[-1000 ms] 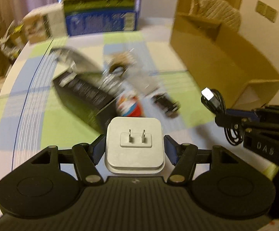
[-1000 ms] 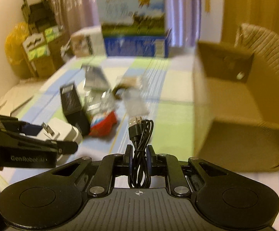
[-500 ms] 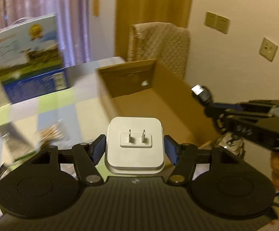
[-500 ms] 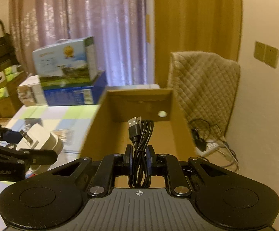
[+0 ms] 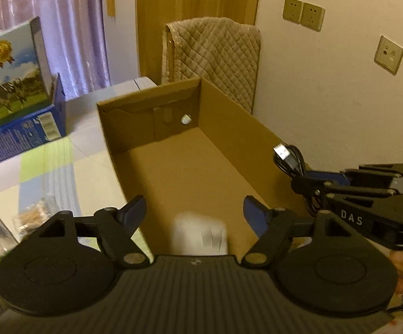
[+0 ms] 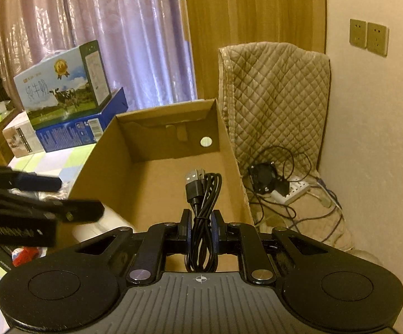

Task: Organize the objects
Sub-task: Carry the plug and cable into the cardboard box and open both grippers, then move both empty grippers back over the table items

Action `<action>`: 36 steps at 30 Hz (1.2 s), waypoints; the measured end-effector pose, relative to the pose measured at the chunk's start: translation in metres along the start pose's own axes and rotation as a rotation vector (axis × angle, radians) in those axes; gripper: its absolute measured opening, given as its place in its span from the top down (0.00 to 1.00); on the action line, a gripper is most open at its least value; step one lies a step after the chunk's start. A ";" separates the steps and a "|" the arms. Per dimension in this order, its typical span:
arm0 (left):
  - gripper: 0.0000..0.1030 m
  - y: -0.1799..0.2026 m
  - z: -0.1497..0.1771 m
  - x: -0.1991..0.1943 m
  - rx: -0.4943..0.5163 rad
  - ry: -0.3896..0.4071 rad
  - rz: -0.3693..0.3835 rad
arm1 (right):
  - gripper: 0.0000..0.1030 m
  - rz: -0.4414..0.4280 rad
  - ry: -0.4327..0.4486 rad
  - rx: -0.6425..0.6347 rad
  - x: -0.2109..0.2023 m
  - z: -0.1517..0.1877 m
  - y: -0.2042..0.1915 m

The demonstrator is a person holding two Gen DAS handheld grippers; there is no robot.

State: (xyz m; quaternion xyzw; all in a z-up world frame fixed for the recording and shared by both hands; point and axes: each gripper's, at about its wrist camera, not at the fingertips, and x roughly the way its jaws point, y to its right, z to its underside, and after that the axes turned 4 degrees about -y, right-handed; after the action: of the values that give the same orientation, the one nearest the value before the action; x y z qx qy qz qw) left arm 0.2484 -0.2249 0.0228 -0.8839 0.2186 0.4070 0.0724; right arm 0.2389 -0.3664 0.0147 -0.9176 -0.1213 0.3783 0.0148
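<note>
Over the open cardboard box (image 5: pixel 190 172), the left gripper (image 5: pixel 194 213) has its fingers spread apart, a blurred white charger (image 5: pixel 200 233) just below inside the box, while the right gripper (image 6: pixel 201 224) clamps a coiled black USB cable (image 6: pixel 202 194) above the box's right side.

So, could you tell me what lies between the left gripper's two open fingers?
In the left wrist view, the blurred white charger over the cardboard box floor, touching neither finger.

Checked table (image 5: pixel 62 161) carries open cardboard box (image 5: pixel 134 128), stacked cartons (image 6: pixel 62 111) (far end)
</note>
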 end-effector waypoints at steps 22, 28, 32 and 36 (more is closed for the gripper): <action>0.25 -0.098 0.102 -0.102 -0.232 0.035 -0.181 | 0.56 -0.117 0.101 0.059 -0.028 0.001 -0.046; 0.24 -0.139 0.157 -0.142 -0.336 0.004 -0.294 | 0.56 -0.205 0.111 0.021 -0.051 0.022 -0.098; 0.24 -0.162 0.185 -0.164 -0.416 0.000 -0.338 | 0.56 -0.249 0.080 -0.033 -0.057 0.038 -0.134; 0.22 -0.172 0.202 -0.179 -0.453 0.005 -0.362 | 0.56 -0.273 0.040 -0.065 -0.056 0.055 -0.159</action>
State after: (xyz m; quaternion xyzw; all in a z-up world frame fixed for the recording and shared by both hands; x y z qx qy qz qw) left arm 0.0837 0.0492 0.0159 -0.9033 -0.0388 0.4235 -0.0561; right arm 0.1286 -0.2291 0.0329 -0.8999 -0.2570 0.3502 0.0390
